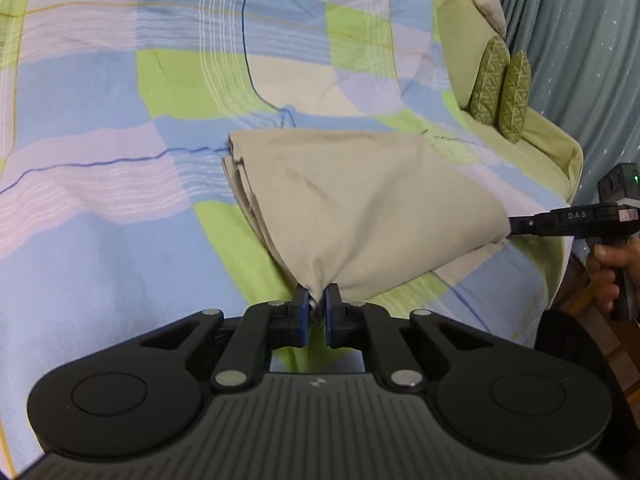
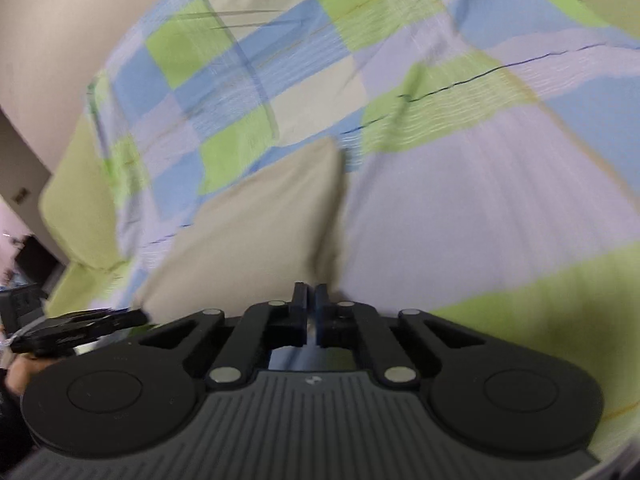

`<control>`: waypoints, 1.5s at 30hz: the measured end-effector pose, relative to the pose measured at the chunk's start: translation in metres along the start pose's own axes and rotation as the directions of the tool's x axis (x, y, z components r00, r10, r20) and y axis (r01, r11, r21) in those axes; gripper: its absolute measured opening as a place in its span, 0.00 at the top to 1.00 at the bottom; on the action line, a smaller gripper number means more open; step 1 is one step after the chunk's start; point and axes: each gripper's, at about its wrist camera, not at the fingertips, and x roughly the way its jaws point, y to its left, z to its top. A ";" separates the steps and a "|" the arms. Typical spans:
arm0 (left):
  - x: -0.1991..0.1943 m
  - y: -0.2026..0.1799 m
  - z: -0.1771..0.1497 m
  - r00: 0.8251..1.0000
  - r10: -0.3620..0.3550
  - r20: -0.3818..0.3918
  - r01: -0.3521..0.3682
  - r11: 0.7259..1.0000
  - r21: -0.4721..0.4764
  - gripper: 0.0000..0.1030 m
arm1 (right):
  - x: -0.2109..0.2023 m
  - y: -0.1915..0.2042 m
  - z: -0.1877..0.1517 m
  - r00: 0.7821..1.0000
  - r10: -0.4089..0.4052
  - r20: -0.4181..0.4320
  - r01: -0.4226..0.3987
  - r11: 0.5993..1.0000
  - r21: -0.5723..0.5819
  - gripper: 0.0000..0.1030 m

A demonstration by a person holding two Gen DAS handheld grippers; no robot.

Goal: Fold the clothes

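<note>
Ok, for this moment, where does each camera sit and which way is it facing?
Left wrist: on the left gripper, angled down across the checked bedsheet at the folded beige cloth it pinches; the right gripper and a hand show at right.
Right wrist: on the right gripper, angled down at the same cloth, blurred; the left gripper shows at left.
Shared: cloth, bedsheet, each other's gripper.
</note>
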 end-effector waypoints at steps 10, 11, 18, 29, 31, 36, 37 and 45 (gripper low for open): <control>-0.003 -0.108 -0.010 0.982 0.167 0.087 -0.178 0.676 0.715 0.63 | -0.006 0.114 -0.053 0.978 -0.178 0.111 0.193 0.558 -0.807 0.73; 0.005 -0.115 -0.015 0.979 0.186 0.088 -0.186 0.615 0.767 0.63 | 0.001 0.123 -0.059 0.976 -0.188 0.114 0.193 0.484 -0.854 0.73; 0.056 -0.126 -0.047 0.946 0.289 0.147 -0.235 0.301 0.924 0.75 | 0.067 0.154 -0.109 0.944 -0.267 0.192 0.183 -0.058 -0.981 0.73; 0.066 -0.113 -0.045 0.941 0.321 0.110 -0.213 0.310 0.927 0.96 | 0.085 0.124 -0.097 0.928 -0.332 0.171 0.126 -0.153 -0.980 0.84; 0.059 -0.112 -0.039 0.946 0.311 0.093 -0.203 0.344 0.917 0.98 | 0.087 0.125 -0.094 0.927 -0.341 0.155 0.123 -0.112 -0.986 0.87; 0.008 -0.112 -0.027 0.959 0.275 0.074 -0.184 0.398 0.899 0.98 | 0.052 0.149 -0.083 0.938 -0.329 0.112 0.112 -0.020 -0.994 0.89; 0.002 -0.112 -0.030 0.960 0.274 0.066 -0.178 0.410 0.895 0.98 | 0.032 0.164 -0.087 0.948 -0.312 0.062 0.069 0.010 -0.998 0.89; -0.017 -0.099 -0.058 0.952 0.305 0.026 -0.185 0.507 0.842 0.88 | 0.015 0.160 -0.122 0.960 -0.277 -0.035 0.007 0.150 -0.989 0.78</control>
